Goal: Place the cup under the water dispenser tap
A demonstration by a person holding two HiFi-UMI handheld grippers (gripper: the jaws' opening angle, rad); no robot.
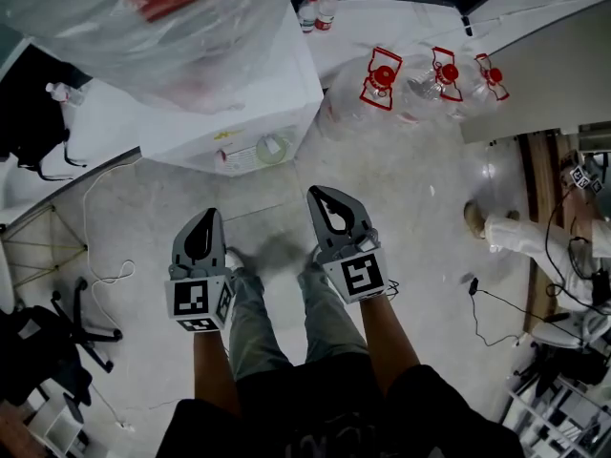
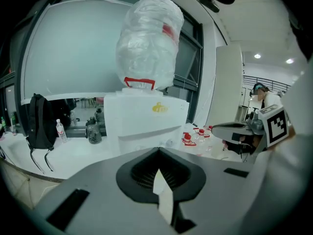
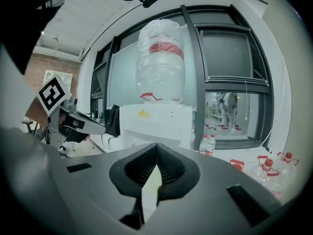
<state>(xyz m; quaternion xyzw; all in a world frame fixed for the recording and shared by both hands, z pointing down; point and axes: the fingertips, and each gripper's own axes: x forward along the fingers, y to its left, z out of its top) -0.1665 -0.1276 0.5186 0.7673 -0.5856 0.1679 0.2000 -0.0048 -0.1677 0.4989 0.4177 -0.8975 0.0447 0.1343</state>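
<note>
The white water dispenser (image 1: pixel 243 113) stands at the upper left of the head view, and a plastic-wrapped bottle (image 1: pixel 153 17) sits on top of it. A small clear cup (image 1: pixel 272 148) rests in the recess on its front, seen from above. My left gripper (image 1: pixel 207 215) and right gripper (image 1: pixel 322 193) hang side by side over the floor in front of the dispenser, apart from it. Both point toward it with jaws closed and nothing between them. The dispenser (image 2: pixel 146 119) fills the middle of the left gripper view beyond the left gripper (image 2: pixel 159 150). It also stands ahead of the right gripper (image 3: pixel 157 145), dispenser (image 3: pixel 156 121).
Several large clear jugs with red handles (image 1: pixel 382 79) lie on the floor to the dispenser's right. Small bottles (image 1: pixel 320 8) stand behind it. A black backpack (image 2: pixel 39 121) leans at its left. Another person's legs (image 1: pixel 496 229) and cables (image 1: pixel 496 303) are at the right, and chairs (image 1: pixel 57 351) at the lower left.
</note>
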